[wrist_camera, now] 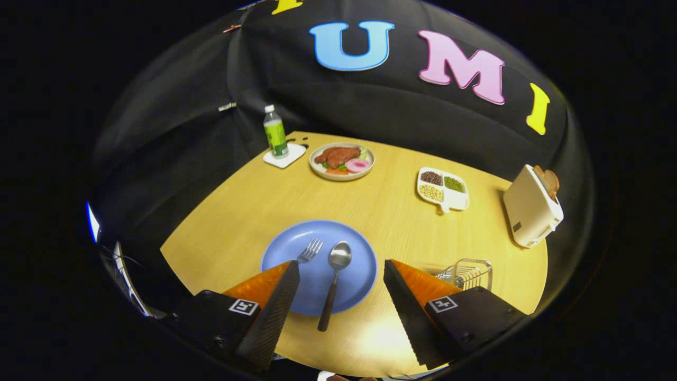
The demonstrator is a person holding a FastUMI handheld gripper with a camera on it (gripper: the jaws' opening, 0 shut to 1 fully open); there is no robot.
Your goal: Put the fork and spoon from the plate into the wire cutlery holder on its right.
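Hovering gripper [338, 270] spread wide, empty, straddling spoon [334, 286] on blue plate [280, 251], likely first pick. Fork [309, 251] lies just left; wire holder [468, 274] waits right of plate.

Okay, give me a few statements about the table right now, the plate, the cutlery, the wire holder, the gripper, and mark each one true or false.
1. The spoon lies between the open fingers of the gripper. True.
2. The fork already stands in the wire cutlery holder. False: it lies on the blue plate.
3. The toaster holds toast. True.
4. The bottle lies on its side. False: it stands upright on a coaster.
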